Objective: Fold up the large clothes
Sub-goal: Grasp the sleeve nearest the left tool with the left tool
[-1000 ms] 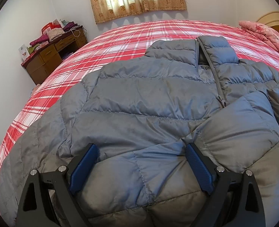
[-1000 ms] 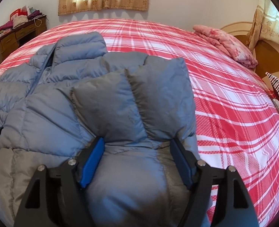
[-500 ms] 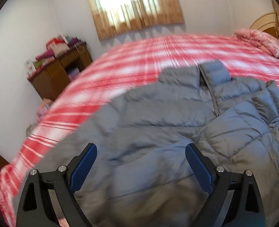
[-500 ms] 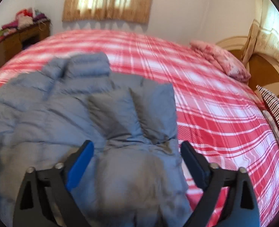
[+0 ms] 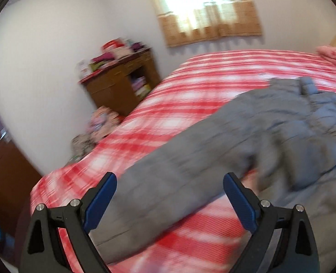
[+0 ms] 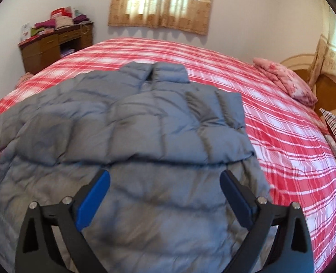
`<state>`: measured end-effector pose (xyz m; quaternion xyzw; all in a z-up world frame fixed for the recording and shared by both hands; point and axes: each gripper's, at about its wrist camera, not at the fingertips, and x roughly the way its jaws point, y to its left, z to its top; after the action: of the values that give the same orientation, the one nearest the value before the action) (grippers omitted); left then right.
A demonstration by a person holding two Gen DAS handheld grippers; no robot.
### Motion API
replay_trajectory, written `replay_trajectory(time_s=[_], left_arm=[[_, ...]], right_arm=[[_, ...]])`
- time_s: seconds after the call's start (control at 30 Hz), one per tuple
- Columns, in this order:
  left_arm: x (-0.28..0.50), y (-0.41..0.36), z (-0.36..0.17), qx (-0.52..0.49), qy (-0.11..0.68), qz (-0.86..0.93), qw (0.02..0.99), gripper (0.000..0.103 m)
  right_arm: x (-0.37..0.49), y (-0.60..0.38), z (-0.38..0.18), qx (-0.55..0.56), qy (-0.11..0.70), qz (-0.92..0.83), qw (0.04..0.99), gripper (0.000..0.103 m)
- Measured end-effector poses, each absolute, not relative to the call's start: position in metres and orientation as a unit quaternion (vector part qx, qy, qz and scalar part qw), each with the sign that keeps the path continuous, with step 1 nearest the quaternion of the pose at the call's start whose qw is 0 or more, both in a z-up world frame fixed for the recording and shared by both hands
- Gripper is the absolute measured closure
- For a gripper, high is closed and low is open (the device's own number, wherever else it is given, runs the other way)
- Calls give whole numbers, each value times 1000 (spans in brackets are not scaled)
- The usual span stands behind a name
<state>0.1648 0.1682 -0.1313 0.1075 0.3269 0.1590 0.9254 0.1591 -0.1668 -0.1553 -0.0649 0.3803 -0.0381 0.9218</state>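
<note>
The right gripper (image 6: 164, 192) stands with its jaws spread wide, blue pads clear of any cloth; they have just been opening, and nothing is pinched between them, though the grey puffer jacket (image 6: 127, 141) lies spread beneath. The left gripper (image 5: 169, 195) is likewise wide apart and holds nothing, its blue-padded fingers (image 5: 100, 201) hanging above the jacket's outstretched sleeve (image 5: 179, 175), which runs slantwise across the blurred left wrist view toward the bed's near corner. In the right wrist view the jacket lies flat on the red and white plaid bedspread (image 6: 281, 122), collar (image 6: 165, 71) pointing toward the far wall, with its right side already folded in over the body to form a straight edge. Beyond the jacket, a pink floral pillow (image 6: 286, 82) rests near the wooden headboard (image 6: 327, 93) at right. A brown wooden desk (image 6: 54, 45) heaped with folded items stands against the wall at left, and a tan curtain (image 6: 161, 6) hangs over the bright window.
</note>
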Motion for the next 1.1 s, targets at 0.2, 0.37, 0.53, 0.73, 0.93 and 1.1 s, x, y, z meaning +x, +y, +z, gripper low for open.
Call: replay_trajectory(time_s=[0.2, 0.37, 0.53, 0.73, 0.93, 1.1], left_arm=[[135, 248, -148, 53, 349, 229, 907, 8], [130, 293, -177, -27, 390, 240, 888, 8], [133, 304, -199, -79, 414, 217, 880, 8], [146, 311, -217, -121, 431, 185, 875, 46], [141, 315, -196, -122, 398, 191, 889, 93], [131, 290, -139, -52, 323, 192, 925, 95]], right_arm=[[150, -154, -159, -68, 376, -23, 924, 4], [149, -147, -163, -70, 380, -8, 922, 4], [147, -143, -169, -75, 381, -6, 922, 4], [148, -143, -175, -74, 386, -9, 919, 4], [147, -148, -173, -70, 385, -10, 920, 4], [148, -159, -170, -61, 383, -18, 921, 4]])
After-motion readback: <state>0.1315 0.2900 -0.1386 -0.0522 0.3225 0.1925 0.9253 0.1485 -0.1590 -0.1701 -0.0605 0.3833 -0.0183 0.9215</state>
